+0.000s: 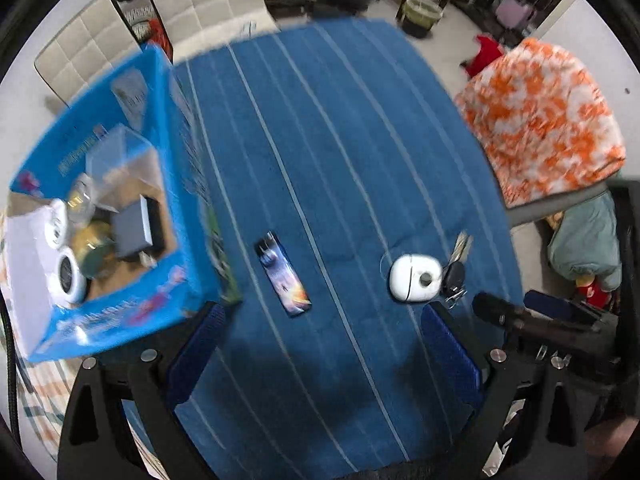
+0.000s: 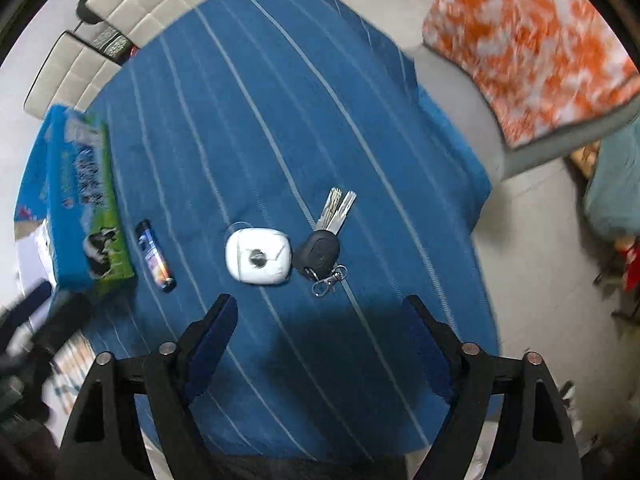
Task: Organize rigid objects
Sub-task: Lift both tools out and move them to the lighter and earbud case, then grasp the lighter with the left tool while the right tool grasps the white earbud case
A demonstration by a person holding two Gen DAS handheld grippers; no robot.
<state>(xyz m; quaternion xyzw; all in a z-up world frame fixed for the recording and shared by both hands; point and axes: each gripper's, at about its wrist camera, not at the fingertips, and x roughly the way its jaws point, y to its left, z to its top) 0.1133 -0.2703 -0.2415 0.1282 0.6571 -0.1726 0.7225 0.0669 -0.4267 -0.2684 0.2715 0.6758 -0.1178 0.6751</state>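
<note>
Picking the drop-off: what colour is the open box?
Bright blue cardboard box, green cow print on its side; clearest from the right wrist.

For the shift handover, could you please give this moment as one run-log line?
left claw: open, empty | right claw: open, empty | blue cardboard box: part-filled | white rounded plastic gadget, black-fob key bunch: on cloth

Black gripper (image 2: 320,312) frames, blue-padded jaws, silver screws.

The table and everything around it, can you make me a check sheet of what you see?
Surface: blue striped cloth covers the table.
Job's things: lighter, white device and keys lie on the cloth; the keys touch the device; blue box holds several items.
Clutter: nothing seen.
Grippers: left gripper open, empty; right gripper open, empty.
Cables: black cable by the box.
Surroundings: white chairs, orange-patterned cushion.
</note>
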